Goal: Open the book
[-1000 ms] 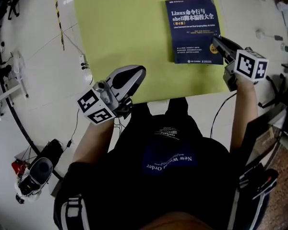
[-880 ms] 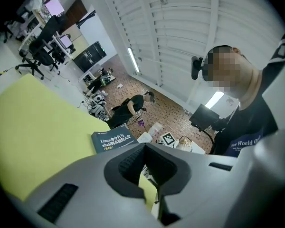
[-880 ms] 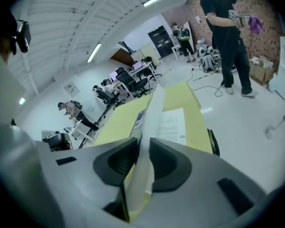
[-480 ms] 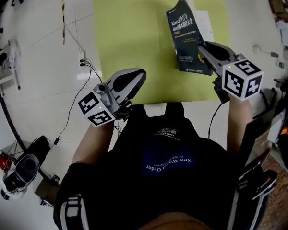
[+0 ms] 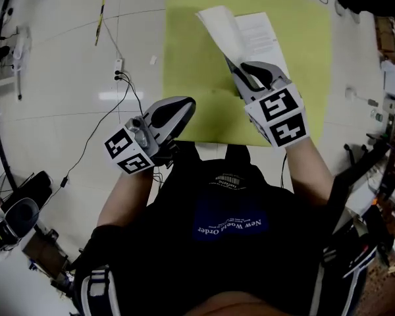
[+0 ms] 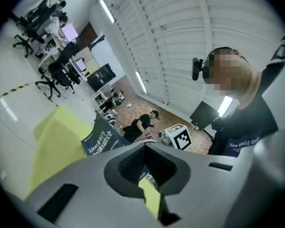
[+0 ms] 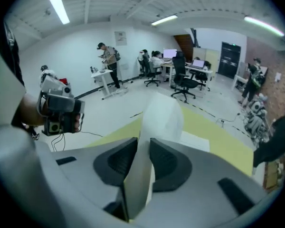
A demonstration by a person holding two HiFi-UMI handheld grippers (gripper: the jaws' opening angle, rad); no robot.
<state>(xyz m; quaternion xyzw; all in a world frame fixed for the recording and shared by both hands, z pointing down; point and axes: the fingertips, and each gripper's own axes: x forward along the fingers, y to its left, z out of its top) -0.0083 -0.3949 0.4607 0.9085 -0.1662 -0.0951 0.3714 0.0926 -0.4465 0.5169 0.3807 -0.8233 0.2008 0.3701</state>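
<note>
Book (image 5: 257,35) on yellow-green mat (image 5: 191,45), pale floor (image 5: 66,64), office desks (image 7: 180,64) beyond

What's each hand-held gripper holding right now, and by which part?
The right hand-held gripper pinches the book's raised front cover at its free edge, near the person. The left hand-held gripper holds nothing.

From my end the lifted cover (image 5: 218,26) of the book (image 5: 258,35) looks like stiff card, matt white inside. The mat (image 5: 197,78) reads matt and smooth — the floor (image 5: 66,78) glossy, mirroring lamps. The right gripper (image 5: 238,72) has a smooth grey plastic shell, with dark, finely textured pads (image 7: 118,161).
</note>
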